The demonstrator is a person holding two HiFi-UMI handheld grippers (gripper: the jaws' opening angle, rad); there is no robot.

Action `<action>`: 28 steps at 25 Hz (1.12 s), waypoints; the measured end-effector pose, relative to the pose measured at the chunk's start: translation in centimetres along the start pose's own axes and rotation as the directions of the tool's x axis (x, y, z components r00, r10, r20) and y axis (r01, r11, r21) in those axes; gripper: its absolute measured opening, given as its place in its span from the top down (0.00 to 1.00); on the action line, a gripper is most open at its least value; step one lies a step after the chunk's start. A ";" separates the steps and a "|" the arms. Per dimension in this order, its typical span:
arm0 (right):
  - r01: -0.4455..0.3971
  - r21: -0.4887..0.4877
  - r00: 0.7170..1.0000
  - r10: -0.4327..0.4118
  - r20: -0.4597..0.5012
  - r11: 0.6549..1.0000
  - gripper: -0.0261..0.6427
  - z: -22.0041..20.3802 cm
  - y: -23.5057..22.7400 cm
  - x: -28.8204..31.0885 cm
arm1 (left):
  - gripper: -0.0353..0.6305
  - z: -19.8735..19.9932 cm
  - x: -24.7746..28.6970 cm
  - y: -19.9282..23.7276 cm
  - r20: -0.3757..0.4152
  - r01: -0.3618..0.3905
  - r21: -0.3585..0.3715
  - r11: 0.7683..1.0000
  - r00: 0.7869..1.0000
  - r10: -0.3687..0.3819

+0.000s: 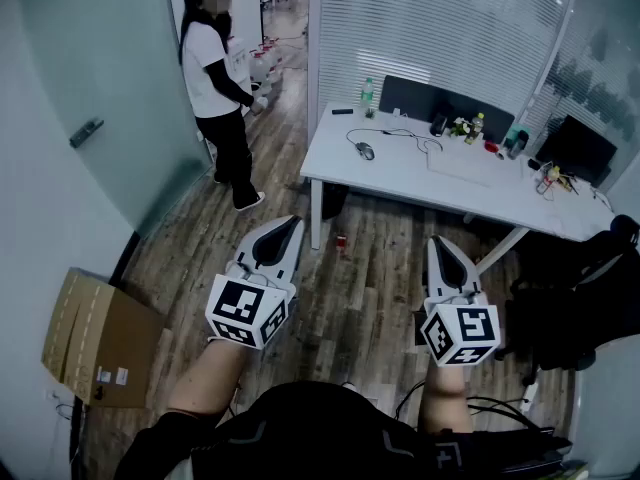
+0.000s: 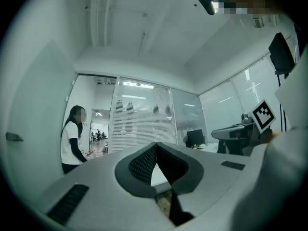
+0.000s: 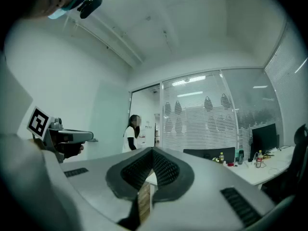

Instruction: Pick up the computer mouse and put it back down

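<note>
- Two tools, both held level above the wooden floor (image 1: pixel 370 293): the left tool (image 1: pixel 289 225) and the right tool (image 1: pixel 438 244). Each has its jaws together, tip to tip, with nothing clamped.
- One computer mouse (image 1: pixel 366 151), dark, lying on the white worktop (image 1: pixel 410 180) near its left end. Its cable trails to the right. It is well apart from both tools, and only the head view shows it.
- One bottle (image 1: pixel 368 92) stands behind the mouse at the worktop's far edge, and one dark monitor (image 1: pixel 575 149) sits at the right end. The small items between them are too small to name.
- One person (image 1: pixel 218 78), standing left of the worktop in a white top and dark trousers. All three views show this person.
- One cardboard box (image 1: pixel 95 336), on the floor by the left wall. Head view only.
- One small red item (image 1: pixel 341 242), on the floor beside the worktop's leg. Head view only.
- One black chair (image 1: pixel 590 298), right of the right tool.
- Left gripper view adds the slatted glass wall (image 2: pixel 144 124), the ceiling (image 2: pixel 144 28) and, at its right edge, the right tool's marker cube (image 2: pixel 263 114).
- Right gripper view adds, at its left edge, the left tool's marker cube (image 3: pixel 38 122).
</note>
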State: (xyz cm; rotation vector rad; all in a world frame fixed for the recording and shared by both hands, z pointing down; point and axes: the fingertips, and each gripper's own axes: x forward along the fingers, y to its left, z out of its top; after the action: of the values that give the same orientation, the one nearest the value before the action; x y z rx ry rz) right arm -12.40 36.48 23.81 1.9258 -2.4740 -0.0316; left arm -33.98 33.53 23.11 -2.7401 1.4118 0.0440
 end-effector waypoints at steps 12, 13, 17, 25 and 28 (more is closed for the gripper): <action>-0.019 0.005 1.000 0.019 0.008 1.000 0.96 0.3 0.3 -0.5 | 0.90 0.1 -0.6 0.2 0.021 -0.005 -0.051 0.999 1.000 0.006; -0.024 0.006 1.000 0.024 0.011 1.000 0.96 0.4 0.3 -0.6 | 0.90 0.1 -0.6 0.1 0.021 -0.003 -0.051 0.999 1.000 0.004; -0.037 0.003 0.999 0.037 0.016 0.999 0.96 0.8 0.3 -0.7 | 0.90 0.6 -0.4 -0.3 0.021 0.010 -0.040 0.999 1.000 -0.009; -0.032 0.003 0.999 0.031 0.022 0.999 0.96 1.0 -0.4 -1.4 | 0.90 0.9 -0.5 -0.7 0.021 0.013 -0.056 0.998 1.000 -0.012; -0.032 0.007 0.999 0.032 0.019 0.999 0.96 0.7 -0.7 -1.6 | 0.90 0.7 -0.6 -0.8 0.023 0.005 -0.052 0.999 1.000 -0.004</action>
State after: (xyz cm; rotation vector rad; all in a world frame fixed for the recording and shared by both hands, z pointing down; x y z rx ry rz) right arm -11.38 37.87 23.11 1.8969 -2.5203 -0.0402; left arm -33.64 34.50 22.46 -2.7753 1.4184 0.1128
